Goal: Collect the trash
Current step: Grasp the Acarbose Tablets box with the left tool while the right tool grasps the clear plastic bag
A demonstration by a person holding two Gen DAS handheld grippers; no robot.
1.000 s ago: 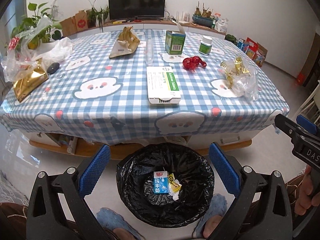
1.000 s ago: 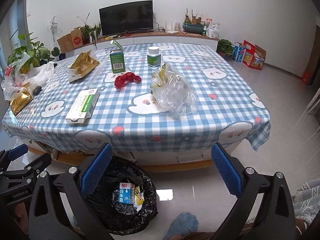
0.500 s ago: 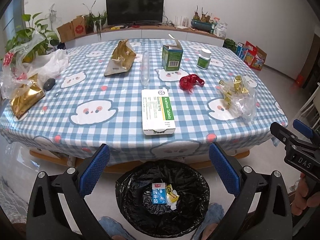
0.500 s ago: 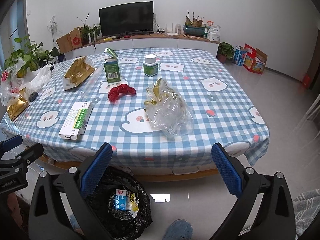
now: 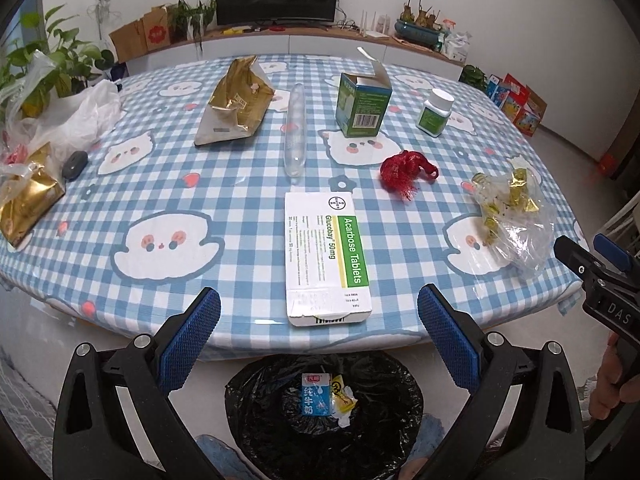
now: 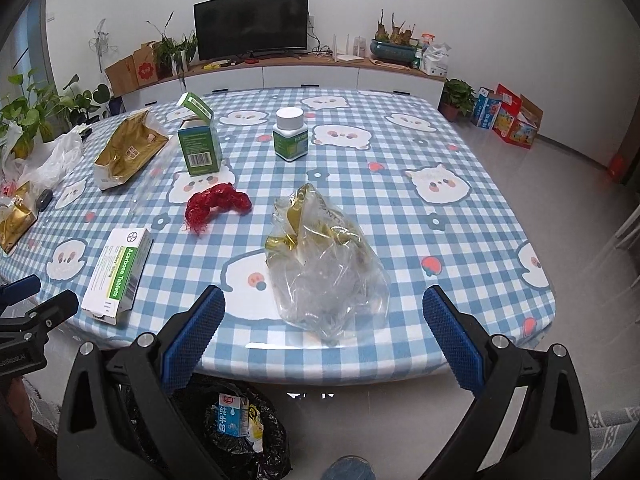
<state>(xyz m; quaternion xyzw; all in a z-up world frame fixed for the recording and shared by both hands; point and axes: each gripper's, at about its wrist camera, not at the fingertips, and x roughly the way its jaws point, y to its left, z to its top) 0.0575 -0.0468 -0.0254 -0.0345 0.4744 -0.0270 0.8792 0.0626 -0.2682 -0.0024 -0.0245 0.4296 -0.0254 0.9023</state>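
Observation:
A white and green tablet box (image 5: 326,256) lies near the table's front edge, just ahead of my open left gripper (image 5: 318,326). A clear plastic bag with gold wrappers (image 6: 324,268) lies in front of my open right gripper (image 6: 322,324). Further back are a red mesh scrap (image 5: 406,170), an open green carton (image 5: 362,100), a white-capped bottle (image 5: 434,112), a gold foil bag (image 5: 236,102) and a clear tube (image 5: 295,130). Below the table edge stands a black-lined bin (image 5: 276,408) holding a blue milk carton (image 5: 314,398). Both grippers hold nothing.
The table (image 5: 224,196) has a blue checked cloth. At its left edge sit a white plastic bag (image 5: 86,116), another gold bag (image 5: 26,200) and a dark mouse-like object (image 5: 75,164). Plants, a TV and a low cabinet stand behind. A hand (image 5: 610,380) holds the right gripper's handle.
Both grippers have risen and moved forward towards the table. The tablet box and the clear bag now appear closer, and the bin has dropped lower in both views.

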